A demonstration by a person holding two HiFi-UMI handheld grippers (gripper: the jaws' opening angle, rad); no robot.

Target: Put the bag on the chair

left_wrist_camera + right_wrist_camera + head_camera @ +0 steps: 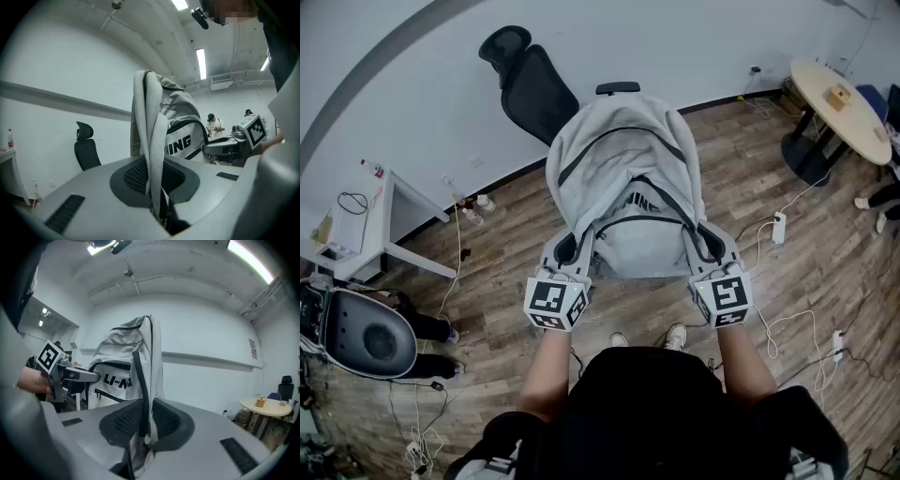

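Left gripper [566, 249], right gripper [710, 245] pinch bag [623, 159] straps; only head view shows chair headrest [619, 88].

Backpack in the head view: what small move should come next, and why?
Probably ease the backpack forward and down: the left hand-held gripper and right hand-held gripper both clamp its straps, and the chair shows just beyond its top.

Bag [623, 187] before me, between my left gripper [567, 251] and right gripper [712, 248]; chair [530, 89] behind it; table [862, 131] far right, desk [375, 225] left.
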